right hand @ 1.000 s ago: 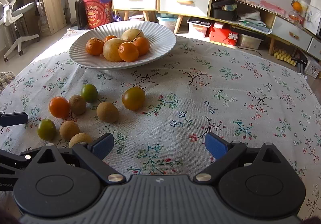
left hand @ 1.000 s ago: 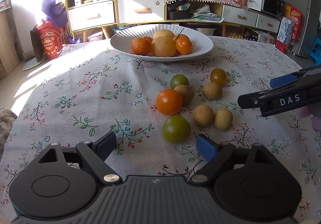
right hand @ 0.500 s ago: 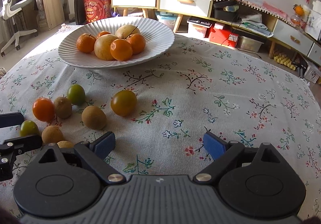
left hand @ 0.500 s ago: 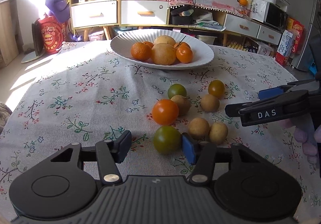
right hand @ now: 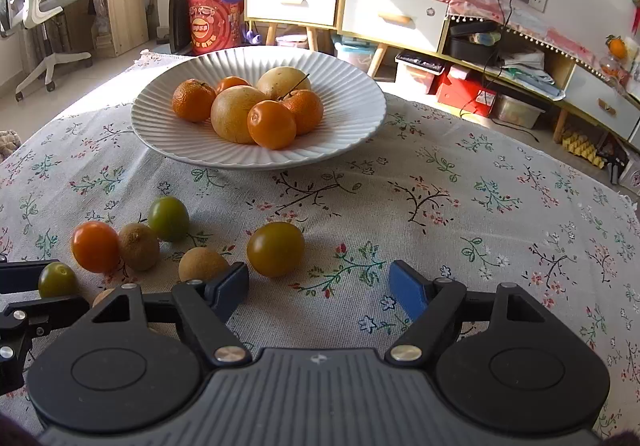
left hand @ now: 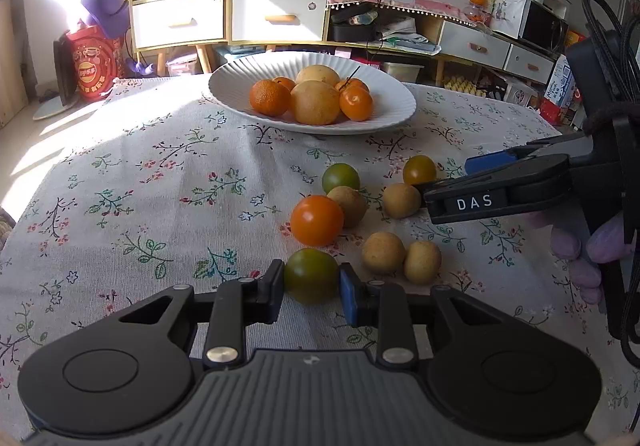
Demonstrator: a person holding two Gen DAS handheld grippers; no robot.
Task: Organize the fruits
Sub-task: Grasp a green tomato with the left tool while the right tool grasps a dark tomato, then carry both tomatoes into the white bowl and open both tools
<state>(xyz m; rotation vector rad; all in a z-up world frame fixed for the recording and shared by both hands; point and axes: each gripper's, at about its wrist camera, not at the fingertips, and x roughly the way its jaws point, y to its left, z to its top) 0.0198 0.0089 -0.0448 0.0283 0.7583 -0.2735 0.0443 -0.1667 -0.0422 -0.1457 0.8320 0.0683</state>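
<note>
Left tongs (left hand: 312,280) clamping round green tomato (left hand: 311,275).

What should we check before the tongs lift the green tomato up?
1. Left tongs pinch the green tomato, having just closed on it: ok.
2. Tomato centred between the pads: ok.
3. Neighbouring orange tomato apart from the tongs: ok.
4. Room left in the white plate: ok.
5. Right tongs hold nothing, jaws partly closed: ok.
6. Grip firm enough to lift: cannot tell.
</note>
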